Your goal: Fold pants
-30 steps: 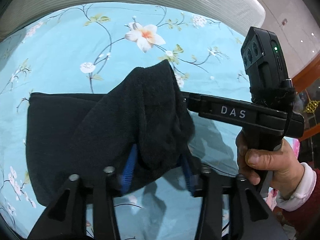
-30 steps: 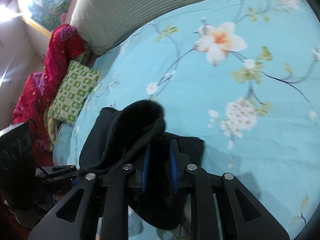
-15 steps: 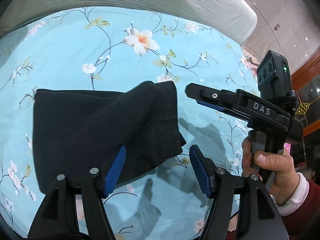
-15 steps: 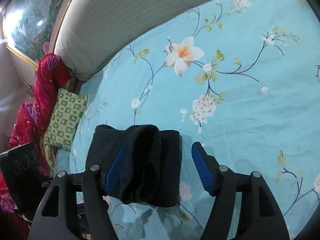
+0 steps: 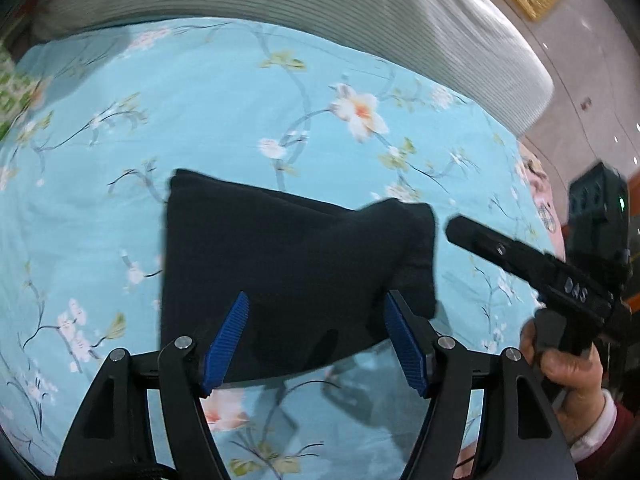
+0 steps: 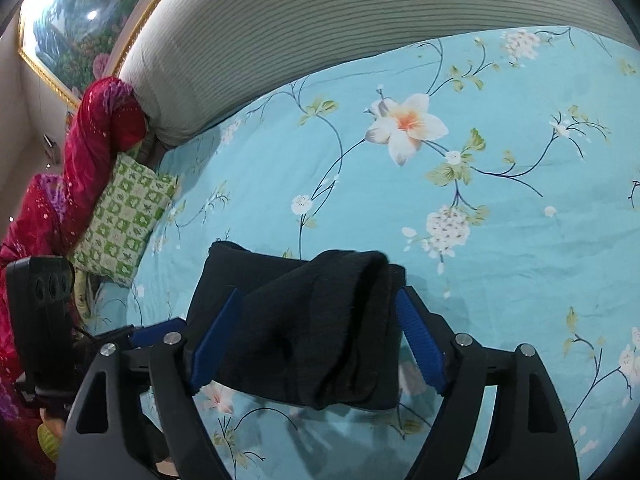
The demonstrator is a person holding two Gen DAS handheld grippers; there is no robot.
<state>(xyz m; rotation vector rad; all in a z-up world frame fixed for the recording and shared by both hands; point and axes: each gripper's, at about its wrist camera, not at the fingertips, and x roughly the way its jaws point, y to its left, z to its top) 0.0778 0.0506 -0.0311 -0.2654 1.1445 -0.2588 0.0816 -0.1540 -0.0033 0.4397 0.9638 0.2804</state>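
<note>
Lying on the bed (image 6: 500,264), the pants (image 5: 288,272) form a compact black bundle, so folding looks nearly done; one rumpled top layer may need smoothing. Left hand-held gripper (image 5: 316,340) and right hand-held gripper (image 6: 316,340) are both opening wide above the cloth, gripping nothing.

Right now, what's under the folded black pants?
The black pants lie in a folded bundle directly on the blue floral bedsheet, which shows all round them. Whatever sits beneath the bundle itself is covered; the layers inside the fold are hidden too.
</note>
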